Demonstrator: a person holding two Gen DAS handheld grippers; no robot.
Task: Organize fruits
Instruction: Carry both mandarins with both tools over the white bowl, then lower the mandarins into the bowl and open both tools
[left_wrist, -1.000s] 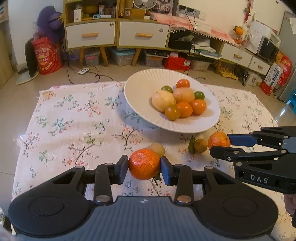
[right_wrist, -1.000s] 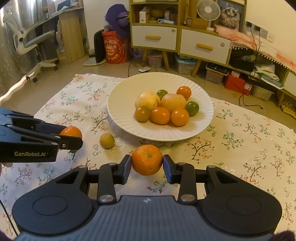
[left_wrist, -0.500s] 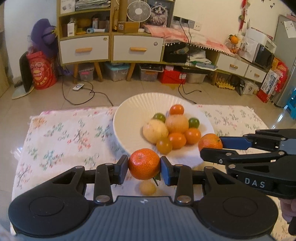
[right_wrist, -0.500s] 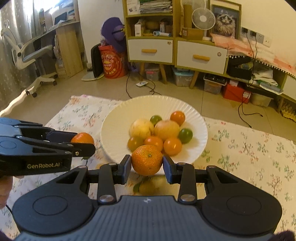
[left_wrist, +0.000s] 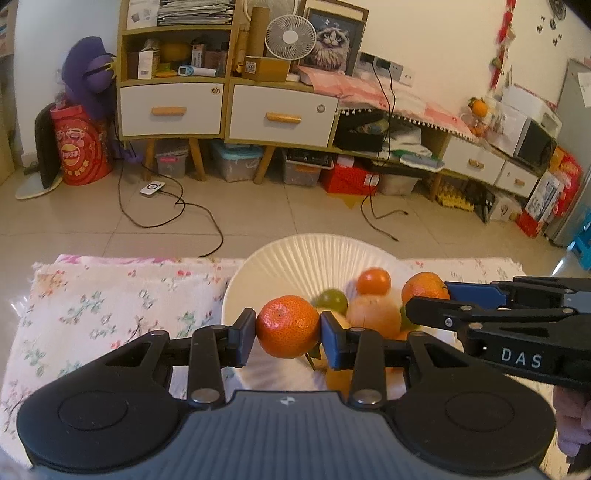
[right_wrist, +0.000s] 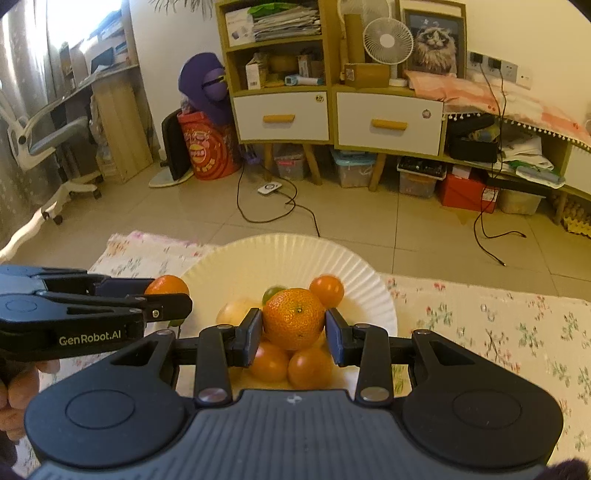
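Left gripper: clenched on a mandarin, blue pads pressing both its sides; the fruit hangs above the near-left part of the plate.
Right gripper: clamped on a second mandarin, held over the fruit pile in the middle of the plate.
Each tool seen from the other: the right one comes in from the right of the left camera's view, its fruit at the tips; the left one comes in from the left of the right camera's view.
Hand: fingers wrapped on the left tool's handle, low left in the right view.
Plate: white, ribbed, sitting on the floral tablecloth.
Fruit pile: small orange fruit at the back, a green one beside it, a pale yellowish one to the left, two more orange ones at the front.
Behind: tiled floor with cables, a drawer cabinet, a desk fan.
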